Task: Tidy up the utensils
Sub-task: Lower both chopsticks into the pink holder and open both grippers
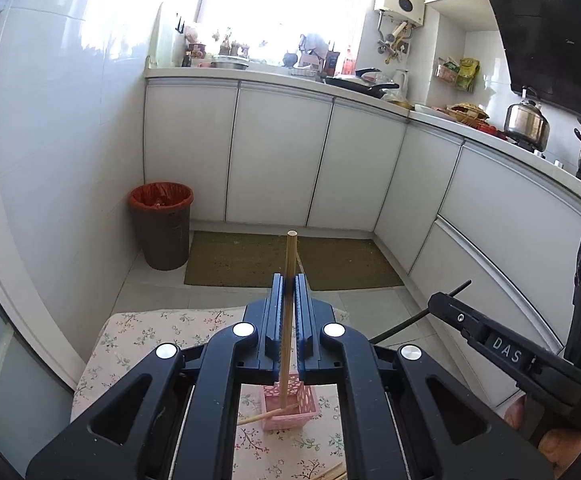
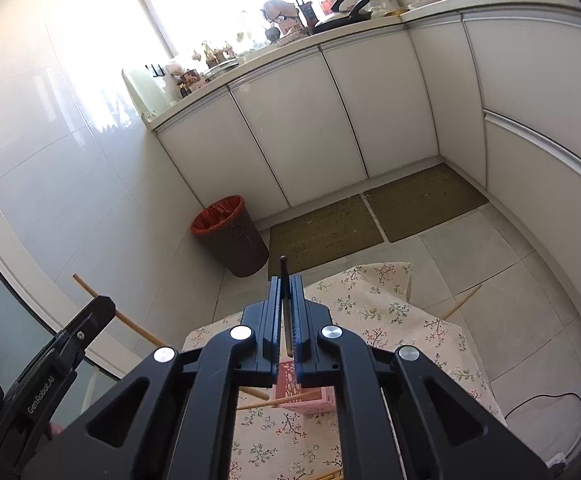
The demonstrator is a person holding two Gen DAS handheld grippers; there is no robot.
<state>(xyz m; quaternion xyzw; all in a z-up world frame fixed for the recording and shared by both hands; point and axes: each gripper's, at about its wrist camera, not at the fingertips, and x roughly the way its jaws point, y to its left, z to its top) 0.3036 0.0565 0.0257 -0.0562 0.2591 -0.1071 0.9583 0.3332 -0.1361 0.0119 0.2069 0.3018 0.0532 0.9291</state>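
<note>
- A light wooden chopstick [image 1: 289, 300] is clamped between the jaws of the left gripper [image 1: 289, 280]; it stands nearly upright, with its lower end down in the pink basket [image 1: 288, 408].
- A dark chopstick [image 2: 285, 284] is pinched between the closed jaws of the right gripper [image 2: 286, 280], its rounded tip poking out just past the fingertips, above the pink basket [image 2: 310, 398].
- The basket is set on a small table covered by a flowered cloth [image 1: 138, 340]; another wooden chopstick [image 1: 264, 416] is leaned across its rim, tilted low to the left.
- More wooden chopstick ends [image 1: 332, 472] are seen on the cloth at the near edge.
- In the right wrist view, one wooden chopstick [image 2: 462, 302] is seen beyond the cloth's far edge, over the tiled floor.
- Farther off, a brown bin [image 1: 161, 226] with a red liner is placed by the wall, beside two green mats [image 1: 290, 258].
- White cabinets [image 1: 282, 160] are seen behind, with a crowded counter [image 1: 290, 80] above them.
</note>
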